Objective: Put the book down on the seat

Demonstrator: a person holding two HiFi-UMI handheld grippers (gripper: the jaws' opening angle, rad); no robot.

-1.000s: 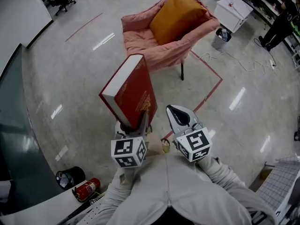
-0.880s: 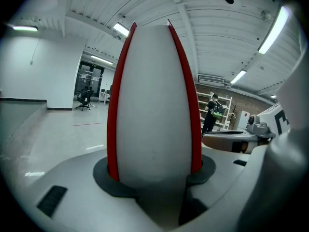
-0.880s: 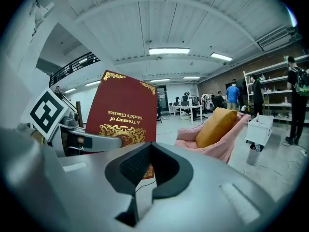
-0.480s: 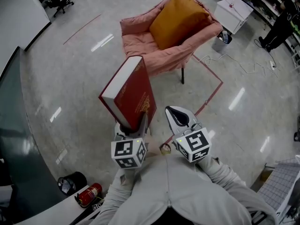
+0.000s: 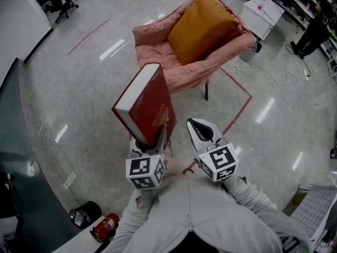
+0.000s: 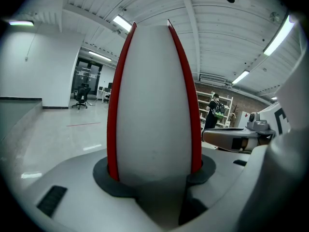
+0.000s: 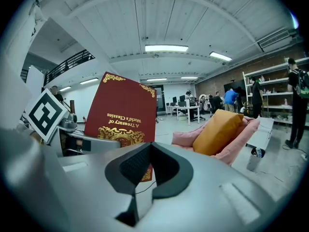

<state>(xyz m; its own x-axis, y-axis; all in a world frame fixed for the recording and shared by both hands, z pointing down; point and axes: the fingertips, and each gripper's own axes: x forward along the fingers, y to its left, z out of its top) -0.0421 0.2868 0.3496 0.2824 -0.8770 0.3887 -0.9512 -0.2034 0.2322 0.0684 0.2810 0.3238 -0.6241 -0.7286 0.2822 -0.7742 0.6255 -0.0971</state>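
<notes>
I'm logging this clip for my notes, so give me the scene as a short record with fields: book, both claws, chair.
book: red hardcover book, upright, in the air, gripped at its lower edge
left claw: shut on the book
right claw: shut, empty, beside the book
seat: pink-covered armchair ahead, orange cushion against its back
task state: book not yet on the seat

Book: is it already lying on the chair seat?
No, the left gripper holds the book upright, short of the chair.
</notes>
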